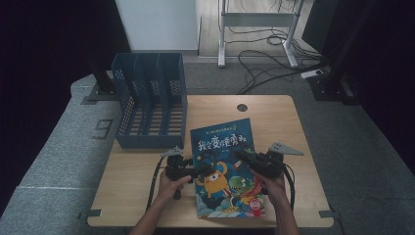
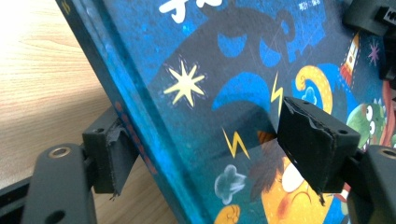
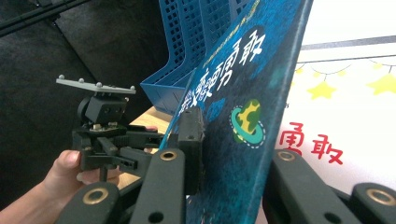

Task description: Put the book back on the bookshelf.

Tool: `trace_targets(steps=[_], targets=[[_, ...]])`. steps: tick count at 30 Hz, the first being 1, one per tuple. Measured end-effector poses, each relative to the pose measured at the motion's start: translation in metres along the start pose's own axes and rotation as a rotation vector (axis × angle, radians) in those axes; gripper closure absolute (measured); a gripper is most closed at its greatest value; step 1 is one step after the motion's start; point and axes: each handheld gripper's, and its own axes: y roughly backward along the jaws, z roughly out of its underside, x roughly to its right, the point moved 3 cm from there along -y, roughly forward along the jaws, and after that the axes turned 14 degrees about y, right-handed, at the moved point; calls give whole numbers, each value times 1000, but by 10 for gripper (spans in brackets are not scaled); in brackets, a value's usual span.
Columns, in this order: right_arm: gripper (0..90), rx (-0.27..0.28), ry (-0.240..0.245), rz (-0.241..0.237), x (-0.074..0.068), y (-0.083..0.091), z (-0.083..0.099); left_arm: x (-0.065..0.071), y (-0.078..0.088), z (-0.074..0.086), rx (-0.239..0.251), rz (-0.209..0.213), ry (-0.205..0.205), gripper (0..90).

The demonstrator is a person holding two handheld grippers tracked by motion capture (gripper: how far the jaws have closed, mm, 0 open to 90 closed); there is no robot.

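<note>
A blue picture book with cartoon monsters on its cover lies near the table's front edge, between my two grippers. My right gripper is shut on the right edge of the front cover. In the right gripper view a white inner page with yellow stars and red characters shows behind the cover. My left gripper is at the book's left side. In the left gripper view its jaws stand wide, one pad beside the spine and one over the cover, neither pressing. The left gripper also appears in the right gripper view.
A blue slotted file rack stands at the back left of the wooden table, just behind the book. A round cable hole sits at the table's far middle. Cables and a desk frame lie on the floor beyond.
</note>
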Motion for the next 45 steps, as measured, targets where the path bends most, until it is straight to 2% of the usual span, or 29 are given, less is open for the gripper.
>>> trace_targets(steps=[7,13,15,18,24,32,35,39,45], targets=[[729,-4,16,1,0,0,0,0,-1,-4,-4,4,4,229],[644,-40,95,37,2,0,4,1,0,-4,11,-4,10,283],[603,-65,103,57,4,-1,6,1,0,-5,16,-5,9,303],[587,-66,102,55,7,0,7,2,0,-5,21,4,18,328],[515,-83,137,81,9,1,9,3,1,-6,37,10,38,373],[443,-106,118,82,17,1,15,5,1,-7,51,10,41,436],[390,-124,159,103,17,2,16,7,1,-7,53,6,37,453],[339,-139,186,109,17,1,18,8,1,-8,53,4,28,462],[279,-160,194,100,20,1,20,11,1,-9,61,15,28,490]])
